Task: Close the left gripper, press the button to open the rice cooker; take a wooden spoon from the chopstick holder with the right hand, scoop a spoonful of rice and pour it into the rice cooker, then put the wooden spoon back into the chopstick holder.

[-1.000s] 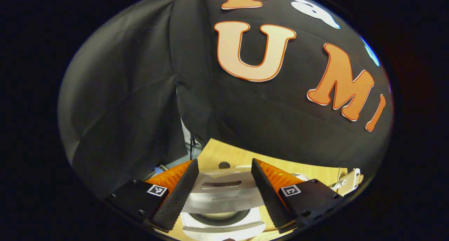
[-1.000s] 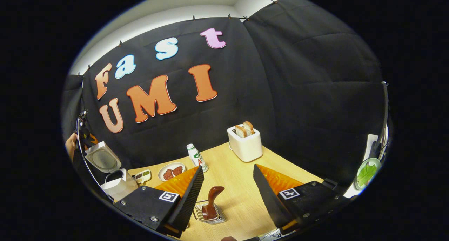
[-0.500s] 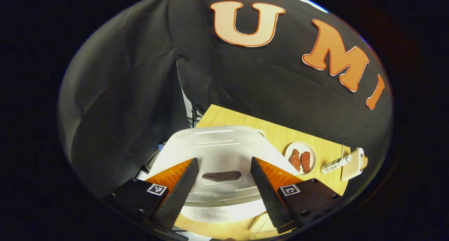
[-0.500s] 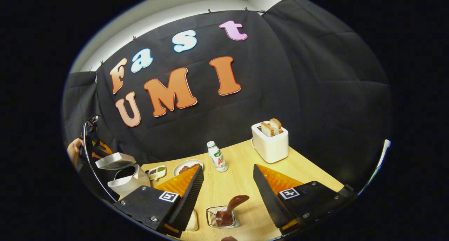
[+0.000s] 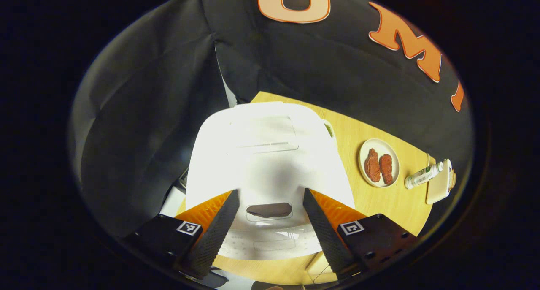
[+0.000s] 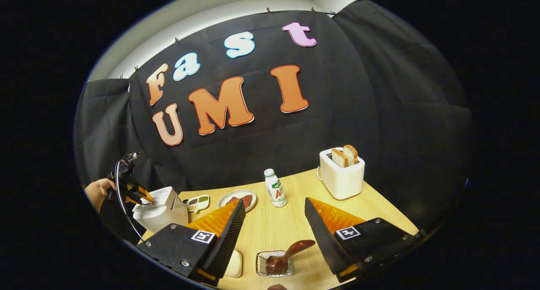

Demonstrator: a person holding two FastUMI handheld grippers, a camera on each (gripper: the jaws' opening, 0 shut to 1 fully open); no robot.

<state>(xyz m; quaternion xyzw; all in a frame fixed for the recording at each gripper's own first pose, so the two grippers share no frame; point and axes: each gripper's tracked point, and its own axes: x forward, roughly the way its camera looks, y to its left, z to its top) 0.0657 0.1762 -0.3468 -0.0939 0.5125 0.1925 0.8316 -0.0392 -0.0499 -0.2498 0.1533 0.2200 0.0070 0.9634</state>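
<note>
The white rice cooker [image 5: 261,155] stands under my left gripper [image 5: 270,192] with its lid down. That gripper is open, its fingers on either side of the dark recess [image 5: 269,210] at the lid's front. In the right gripper view the cooker [image 6: 162,207] stands at the far left, with the left gripper [image 6: 135,191] and a hand [image 6: 97,191] just above it. My right gripper [image 6: 274,200] is open and holds nothing. Below it, between the fingers, a wire chopstick holder [image 6: 273,264] carries the brown wooden spoon [image 6: 293,251], which leans to the right.
On the wooden table [image 6: 291,222] stand a white toaster [image 6: 341,174] with bread, a small bottle [image 6: 275,188], a plate of meat [image 6: 237,198] and a little sauce dish [image 6: 198,202]. A pale rounded object [image 6: 234,264] lies left of the holder.
The cooker's lid, open a second ago, has come down and is shut. The left gripper has followed it downward. The right gripper's view has shifted, with the holder now lower between its fingers.
</note>
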